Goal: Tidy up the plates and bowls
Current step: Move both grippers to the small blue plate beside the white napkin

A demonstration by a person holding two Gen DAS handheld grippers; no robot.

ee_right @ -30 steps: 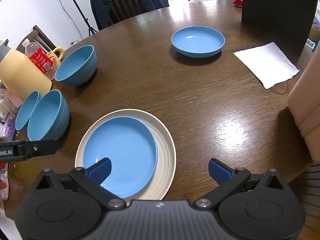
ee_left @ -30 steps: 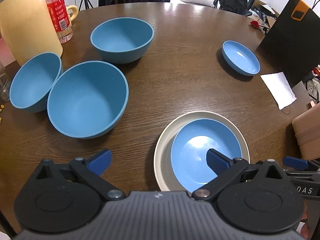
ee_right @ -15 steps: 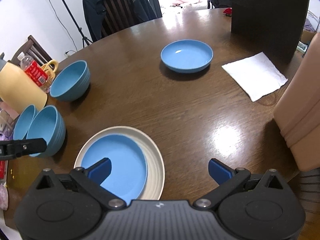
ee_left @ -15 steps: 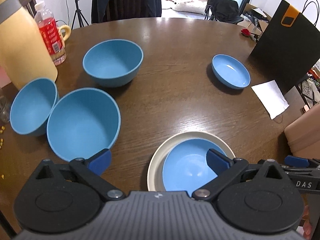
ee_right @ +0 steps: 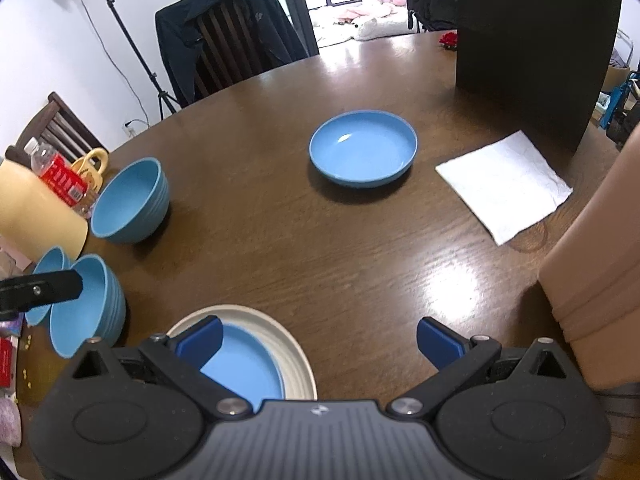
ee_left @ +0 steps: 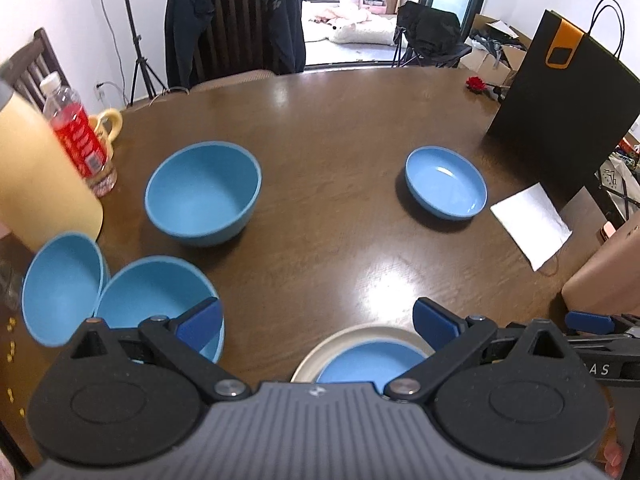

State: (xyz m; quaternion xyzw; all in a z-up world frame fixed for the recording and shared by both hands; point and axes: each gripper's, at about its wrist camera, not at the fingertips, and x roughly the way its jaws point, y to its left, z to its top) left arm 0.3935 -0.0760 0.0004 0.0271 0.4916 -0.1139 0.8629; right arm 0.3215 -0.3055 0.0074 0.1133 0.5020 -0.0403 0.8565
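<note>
1. The left gripper (ee_left: pixel 318 318) hung above the near edge of the round wooden table (ee_left: pixel 340 128), its blue fingertips (ee_left: pixel 200 320) spread wide and holding nothing; the right gripper (ee_right: pixel 318 338) hung the same way, fully spread, empty
2. Right below both tools sat a cream plate (ee_right: pixel 296 356) with a blue plate (ee_right: pixel 248 368) lying on it; both were partly hidden behind the gripper bodies in each view
3. Out on the far right, a shallow blue dish (ee_right: pixel 363 154) sat alone, well apart from the stack; a white napkin (ee_right: pixel 505 188) lay just to its right, and a black paper bag (ee_left: pixel 568 108) stood upright beyond that
4. On the left, a deep blue bowl (ee_left: pixel 203 193) stood upright on its own; nearer, two more: a tilted blue bowl (ee_left: pixel 156 300) behind the left fingertip and a smaller blue bowl (ee_left: pixel 60 284) leaning beside it, rims touching or very nearly, hard to call
5. At the far left edge stood a pale yellow jug (ee_left: pixel 40 180), a red-labelled bottle (ee_left: pixel 78 136) and a yellow mug (ee_left: pixel 110 122) clustered together
6. A chair draped with a dark jacket (ee_left: pixel 234 20) stood at the far side of the table; a tan box (ee_right: pixel 592 264) crowded the near right edge
</note>
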